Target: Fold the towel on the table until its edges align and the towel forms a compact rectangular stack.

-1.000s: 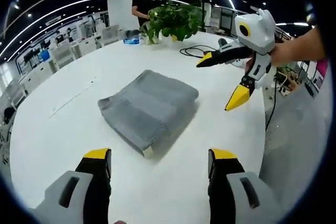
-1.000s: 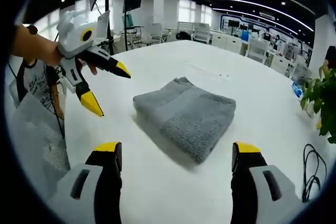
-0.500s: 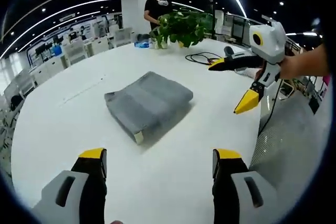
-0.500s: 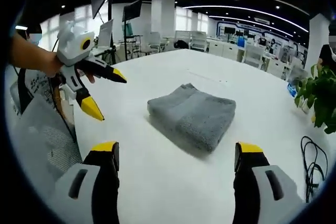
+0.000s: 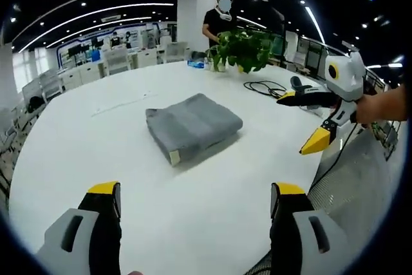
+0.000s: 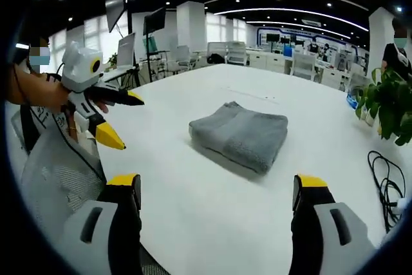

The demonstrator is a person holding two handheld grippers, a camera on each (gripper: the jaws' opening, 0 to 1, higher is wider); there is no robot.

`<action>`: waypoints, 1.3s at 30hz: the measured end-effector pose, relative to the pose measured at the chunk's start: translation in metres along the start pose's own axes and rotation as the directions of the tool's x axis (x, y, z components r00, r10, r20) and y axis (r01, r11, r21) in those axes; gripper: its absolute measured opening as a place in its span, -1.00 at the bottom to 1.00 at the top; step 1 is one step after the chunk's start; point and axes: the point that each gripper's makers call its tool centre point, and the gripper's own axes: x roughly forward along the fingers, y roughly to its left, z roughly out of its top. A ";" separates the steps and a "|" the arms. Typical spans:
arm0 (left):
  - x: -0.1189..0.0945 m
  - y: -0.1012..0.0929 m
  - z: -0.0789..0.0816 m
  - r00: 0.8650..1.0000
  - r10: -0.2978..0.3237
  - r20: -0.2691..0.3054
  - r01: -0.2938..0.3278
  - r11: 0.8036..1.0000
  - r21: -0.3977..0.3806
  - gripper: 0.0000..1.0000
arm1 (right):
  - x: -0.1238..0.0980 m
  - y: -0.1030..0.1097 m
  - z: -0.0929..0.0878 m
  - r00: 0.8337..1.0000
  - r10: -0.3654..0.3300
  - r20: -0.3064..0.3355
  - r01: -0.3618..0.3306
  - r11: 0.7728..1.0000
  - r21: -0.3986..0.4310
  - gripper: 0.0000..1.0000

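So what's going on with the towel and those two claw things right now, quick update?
Left gripper and right gripper: jaws open, holding nothing, off the towel. Towel lies folded in a compact stack on the table. Nothing in the way.

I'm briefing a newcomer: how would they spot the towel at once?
Start with the big white table. Near its middle lies the grey towel, folded into a thick rectangular stack, apart from the potted plant and black cable near the far edge. It is the table's one soft grey thing.
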 end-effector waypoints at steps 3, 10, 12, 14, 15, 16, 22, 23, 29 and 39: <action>-0.005 -0.001 -0.006 1.000 0.014 0.008 -0.014 1.000 -0.008 0.99 | -0.006 -0.001 -0.001 1.000 -0.012 0.013 0.012 1.000 0.002 0.99; -0.014 -0.003 -0.016 0.998 0.056 0.022 -0.056 0.998 -0.010 0.98 | -0.016 0.002 -0.002 0.999 -0.027 0.039 0.027 1.000 0.006 0.99; -0.015 -0.005 -0.018 0.998 0.061 0.025 -0.061 0.998 -0.005 0.97 | -0.019 0.001 -0.004 0.998 -0.040 0.046 0.040 0.999 0.011 0.99; -0.016 -0.004 -0.018 0.997 0.071 0.027 -0.071 0.997 0.006 0.97 | -0.021 -0.001 -0.005 0.997 -0.052 0.053 0.051 0.999 0.016 0.99; -0.016 -0.004 -0.018 0.997 0.072 0.027 -0.072 0.997 0.013 0.96 | -0.021 -0.001 -0.006 0.997 -0.053 0.052 0.052 0.998 0.019 0.99; -0.016 -0.004 -0.018 0.997 0.073 0.027 -0.074 0.997 0.015 0.93 | -0.022 -0.001 -0.007 0.997 -0.055 0.050 0.054 0.998 0.017 0.99; -0.019 0.001 -0.016 0.995 0.088 0.044 -0.090 0.995 0.044 0.91 | -0.024 0.000 -0.008 0.996 -0.061 0.060 0.060 0.998 0.011 0.99; -0.018 0.001 -0.018 0.995 0.086 0.043 -0.088 0.995 0.043 0.91 | -0.023 -0.001 -0.008 0.996 -0.060 0.064 0.059 0.998 0.022 0.99; -0.017 0.002 -0.015 0.994 0.099 0.055 -0.104 0.988 0.111 0.88 | -0.021 -0.003 -0.007 0.994 -0.063 0.084 0.059 0.997 0.051 0.99; -0.016 0.017 -0.025 0.991 0.128 0.035 -0.127 0.991 -0.031 0.81 | -0.020 -0.006 -0.005 0.992 -0.073 0.107 0.062 0.993 0.104 0.99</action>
